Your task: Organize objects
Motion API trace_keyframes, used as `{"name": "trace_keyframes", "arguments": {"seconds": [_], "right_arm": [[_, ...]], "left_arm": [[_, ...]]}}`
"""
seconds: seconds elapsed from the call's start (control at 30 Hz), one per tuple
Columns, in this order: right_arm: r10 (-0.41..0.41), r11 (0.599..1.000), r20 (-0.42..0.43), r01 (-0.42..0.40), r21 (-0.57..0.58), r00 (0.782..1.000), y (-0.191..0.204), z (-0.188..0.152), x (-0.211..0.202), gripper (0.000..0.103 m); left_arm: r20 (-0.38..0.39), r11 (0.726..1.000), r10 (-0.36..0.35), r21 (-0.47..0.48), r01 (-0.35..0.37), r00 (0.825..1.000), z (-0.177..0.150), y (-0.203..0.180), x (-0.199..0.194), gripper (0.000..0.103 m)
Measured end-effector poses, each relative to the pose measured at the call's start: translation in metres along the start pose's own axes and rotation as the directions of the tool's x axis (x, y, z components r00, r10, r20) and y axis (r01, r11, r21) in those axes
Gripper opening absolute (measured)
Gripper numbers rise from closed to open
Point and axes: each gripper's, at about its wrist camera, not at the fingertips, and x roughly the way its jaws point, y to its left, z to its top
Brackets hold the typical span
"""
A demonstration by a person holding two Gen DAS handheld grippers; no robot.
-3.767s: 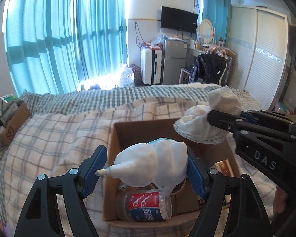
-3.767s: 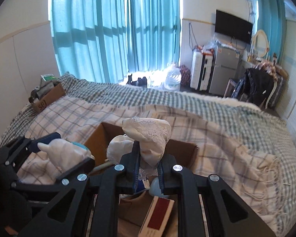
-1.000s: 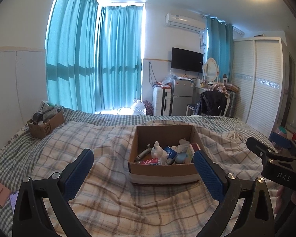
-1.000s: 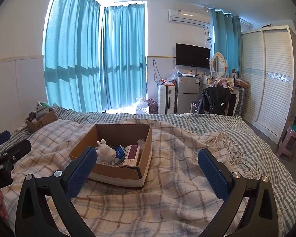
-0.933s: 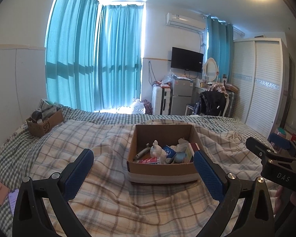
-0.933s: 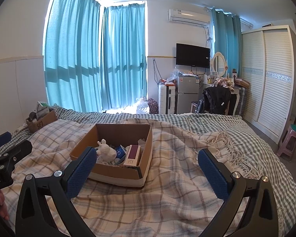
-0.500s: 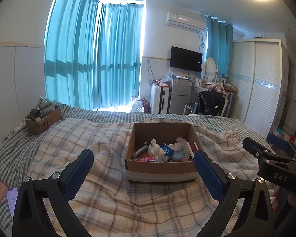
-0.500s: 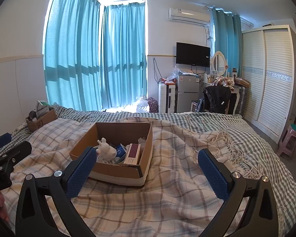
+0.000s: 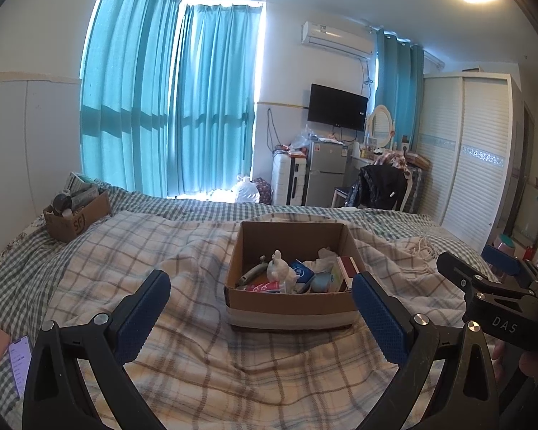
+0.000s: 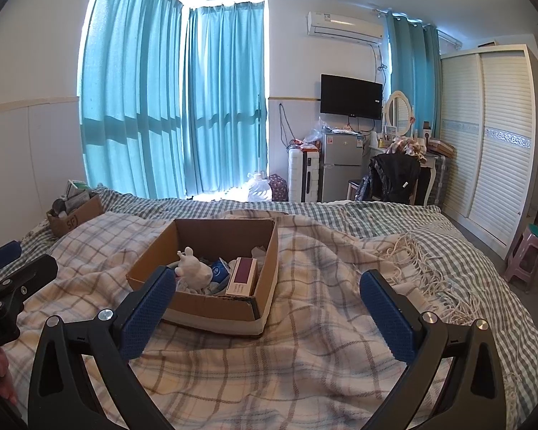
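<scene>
- The left tool (image 9: pixel 260 299) is held above the near part of the bed (image 9: pixel 204 369), its blue pads spread wide with nothing between them.
- The right tool (image 10: pixel 267 299) is likewise wide and empty; it also shows at the right edge of the left wrist view.
- A cardboard box (image 9: pixel 288 310) sits on the plaid blanket (image 10: pixel 305 358) near the middle of the bed, ahead of both tools and apart from them.
- Inside the box lie a white toy figure (image 9: pixel 279 272), a blue packet (image 9: pixel 301 272), a dark red and white carton (image 10: pixel 242 276), a crumpled white cloth (image 9: pixel 322 256) and a red-labelled container (image 9: pixel 262 286), packed close together.
- A smaller box (image 9: pixel 77 216) of odds and ends stands at the bed's far left corner.
- A phone (image 9: pixel 19 362) lies at the bed's near left edge.
</scene>
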Motion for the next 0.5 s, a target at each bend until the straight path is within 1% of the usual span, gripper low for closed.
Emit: {"name": "trace_keyframes", "arguments": {"seconds": [0.13, 0.5], "right_arm": [[0.000, 1.000, 0.000, 0.000, -0.001, 1.000, 0.0001, 0.0002, 0.0002, 0.103], [0.000, 1.000, -0.003, 0.000, 0.000, 1.000, 0.0024, -0.0014, 0.0018, 0.103]], "left_arm": [[0.014, 1.000, -0.003, 0.003, 0.003, 1.000, 0.0005, -0.0001, -0.0024, 0.103], [0.011, 1.000, 0.001, 0.008, -0.002, 1.000, 0.0018, -0.0007, -0.0033, 0.103]]}}
